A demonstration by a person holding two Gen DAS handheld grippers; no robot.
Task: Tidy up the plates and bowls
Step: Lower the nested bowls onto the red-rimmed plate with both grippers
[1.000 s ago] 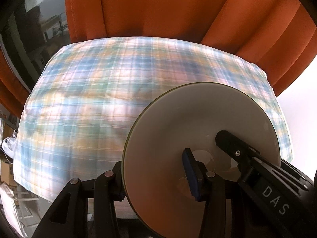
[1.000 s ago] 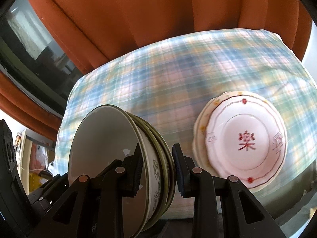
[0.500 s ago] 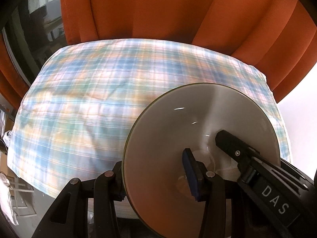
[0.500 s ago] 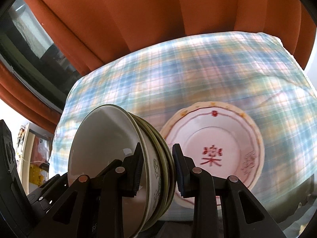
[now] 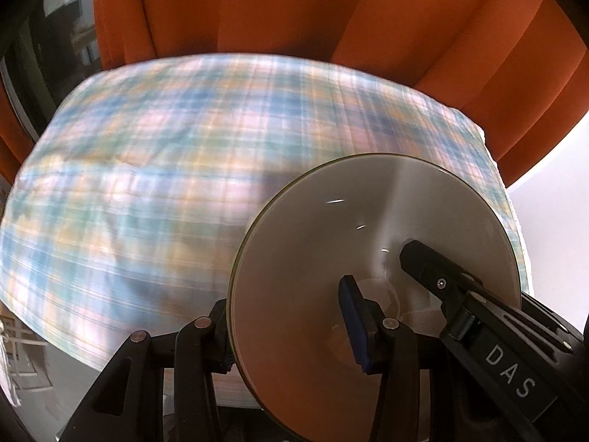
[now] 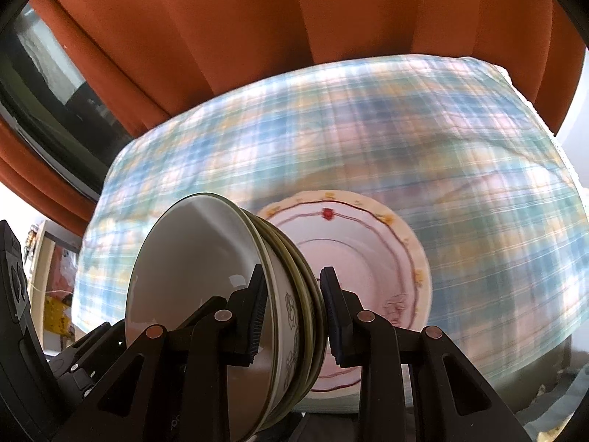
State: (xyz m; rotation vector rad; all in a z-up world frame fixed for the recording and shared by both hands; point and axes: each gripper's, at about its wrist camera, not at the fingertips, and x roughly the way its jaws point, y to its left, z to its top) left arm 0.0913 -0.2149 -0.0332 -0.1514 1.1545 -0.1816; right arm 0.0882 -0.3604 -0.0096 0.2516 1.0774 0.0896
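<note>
ceramic stack of 3 bowls (image 6: 228, 294) is clamped at its rim by both claws: right claw (image 6: 291, 305) at 1 side, left claw (image 5: 287, 324) opposite. both point steeply down over the checked counter (image 6: 478, 184). keep both grips level and evenly tight; clear the pink plate (image 6: 368, 258) below.

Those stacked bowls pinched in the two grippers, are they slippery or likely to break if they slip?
Probably both. The bowls look glazed and glossy, so likely slick against the pads. They look ceramic, so hard and probably brittle. Several nested together, held tilted by the rims in the right gripper and left gripper, could slide apart.
</note>
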